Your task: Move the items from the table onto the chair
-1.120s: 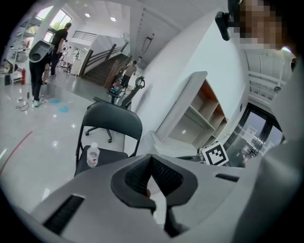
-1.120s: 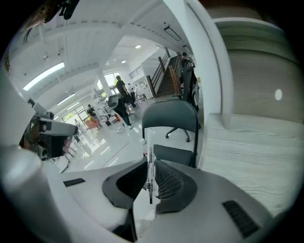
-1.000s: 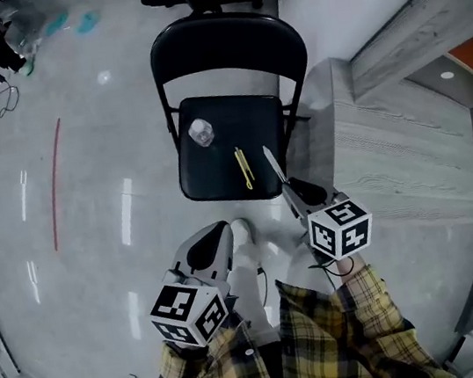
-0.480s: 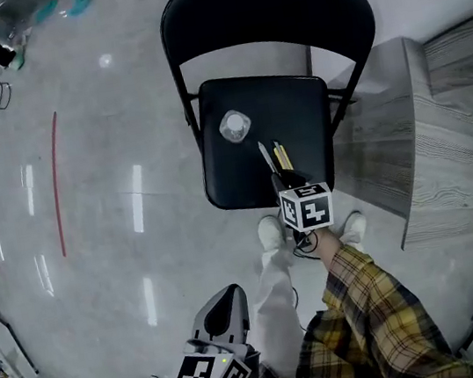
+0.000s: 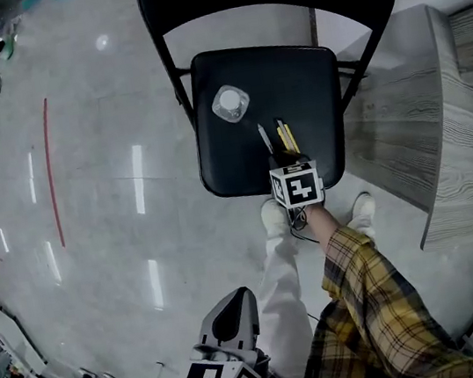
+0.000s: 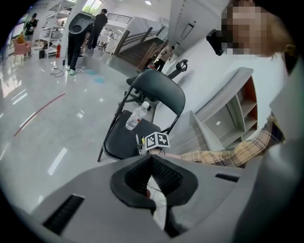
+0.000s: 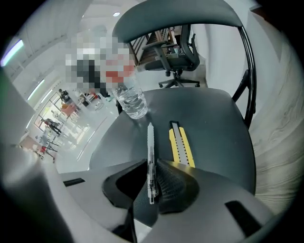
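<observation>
A black folding chair [image 5: 289, 68] holds a clear water bottle [image 5: 230, 104] standing at the seat's back left and a yellow utility knife [image 5: 286, 137] lying near the middle. My right gripper [image 5: 279, 163] hangs low over the seat's front edge, shut on a clear pen [image 7: 151, 156] that points forward beside the knife [image 7: 181, 147], left of it. Whether the pen touches the seat I cannot tell. My left gripper [image 5: 228, 317] hangs well back over the floor, shut and with nothing in it. The left gripper view shows the chair [image 6: 156, 90] and bottle [image 6: 134, 118] ahead.
A grey wood-grain table [image 5: 441, 133] stands right of the chair, close to its side. The person's white shoes [image 5: 273, 218] are on the glossy floor just in front of the seat. A red line [image 5: 51, 173] marks the floor at left.
My right gripper came down and forward with the pen, from in front of the chair to just over the seat. The left gripper dropped back toward the bottom of the head view.
</observation>
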`<state>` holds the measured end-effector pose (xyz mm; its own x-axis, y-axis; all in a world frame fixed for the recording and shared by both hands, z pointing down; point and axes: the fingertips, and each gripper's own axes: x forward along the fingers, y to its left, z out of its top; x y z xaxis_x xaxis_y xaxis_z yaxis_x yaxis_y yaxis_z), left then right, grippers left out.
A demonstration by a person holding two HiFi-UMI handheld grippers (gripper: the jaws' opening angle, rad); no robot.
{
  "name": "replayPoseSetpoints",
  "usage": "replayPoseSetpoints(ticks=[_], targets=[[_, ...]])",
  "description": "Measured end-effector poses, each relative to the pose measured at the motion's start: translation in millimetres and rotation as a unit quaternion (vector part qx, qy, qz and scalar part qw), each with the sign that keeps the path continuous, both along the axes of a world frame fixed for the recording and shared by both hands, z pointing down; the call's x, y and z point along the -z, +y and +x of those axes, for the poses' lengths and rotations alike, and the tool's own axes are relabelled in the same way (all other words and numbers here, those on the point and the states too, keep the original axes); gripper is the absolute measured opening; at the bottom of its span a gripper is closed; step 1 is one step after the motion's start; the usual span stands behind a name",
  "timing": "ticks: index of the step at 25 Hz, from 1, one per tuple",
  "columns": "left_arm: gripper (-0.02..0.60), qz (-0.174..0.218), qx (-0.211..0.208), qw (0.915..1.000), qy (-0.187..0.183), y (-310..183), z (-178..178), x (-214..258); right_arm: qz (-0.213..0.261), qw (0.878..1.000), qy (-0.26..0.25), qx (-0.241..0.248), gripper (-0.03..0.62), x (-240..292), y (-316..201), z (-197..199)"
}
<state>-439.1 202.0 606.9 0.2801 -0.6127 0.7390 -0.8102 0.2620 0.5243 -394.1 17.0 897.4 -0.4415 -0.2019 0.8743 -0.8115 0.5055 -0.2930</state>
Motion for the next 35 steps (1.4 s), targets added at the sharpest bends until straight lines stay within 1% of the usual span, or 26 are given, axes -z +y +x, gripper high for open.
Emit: replayPoseSetpoints(ticks=[3, 5, 7, 10, 11, 13, 16, 18, 21, 23, 27, 29, 31, 33, 35], targets=[[0.005, 0.012, -0.009, 0.9999, -0.007, -6, 9, 7, -0.006, 1.0, -0.029, -0.002, 0.066, 13, 0, 2], [0.005, 0.022, -0.013, 0.9996, -0.01, -11, 18, 15, -0.003, 0.999, -0.046, -0.002, 0.066, 34, 0, 6], [0.005, 0.034, -0.022, 0.9991, -0.017, -18, 27, 25, 0.005, 0.998, -0.07, -0.006, 0.066, 68, 5, 10], [0.005, 0.06, -0.034, 0.9972, -0.031, -38, 43, 48, 0.018, 0.992, -0.126, -0.01, 0.066, 140, 17, 17], [0.005, 0.073, -0.037, 0.996, -0.037, -49, 50, 58, 0.026, 0.989, -0.143, -0.006, 0.066, 166, 20, 24], [0.005, 0.112, -0.051, 0.9911, -0.05, -81, 66, 82, 0.053, 0.983, -0.174, -0.002, 0.066, 221, 15, 44], [0.005, 0.178, -0.079, 0.9787, -0.066, -130, 103, 137, 0.095, 0.971, -0.218, -0.002, 0.066, 312, 9, 90], [0.005, 0.21, -0.095, 0.9707, -0.067, -148, 140, 176, 0.121, 0.964, -0.237, 0.003, 0.066, 371, 16, 133], [0.005, 0.254, -0.125, 0.9564, -0.071, -172, 208, 226, 0.16, 0.954, -0.255, -0.004, 0.066, 440, 16, 212], [0.005, 0.285, -0.149, 0.9438, -0.074, -192, 261, 256, 0.188, 0.949, -0.252, -0.023, 0.066, 470, 3, 272], [0.005, 0.334, -0.204, 0.9179, -0.063, -221, 380, 302, 0.253, 0.939, -0.222, -0.075, 0.066, 510, -22, 406], [0.005, 0.346, -0.225, 0.9096, -0.048, -226, 439, 315, 0.277, 0.932, -0.212, -0.099, 0.066, 528, -29, 471], [0.005, 0.348, -0.247, 0.9042, -0.025, -225, 493, 321, 0.299, 0.926, -0.196, -0.119, 0.066, 544, -29, 532], [0.005, 0.345, -0.269, 0.899, -0.012, -221, 539, 323, 0.322, 0.921, -0.173, -0.137, 0.064, 558, -26, 585], [0.005, 0.341, -0.289, 0.8942, -0.011, -217, 573, 322, 0.336, 0.916, -0.15, -0.158, 0.064, 564, -21, 629]])
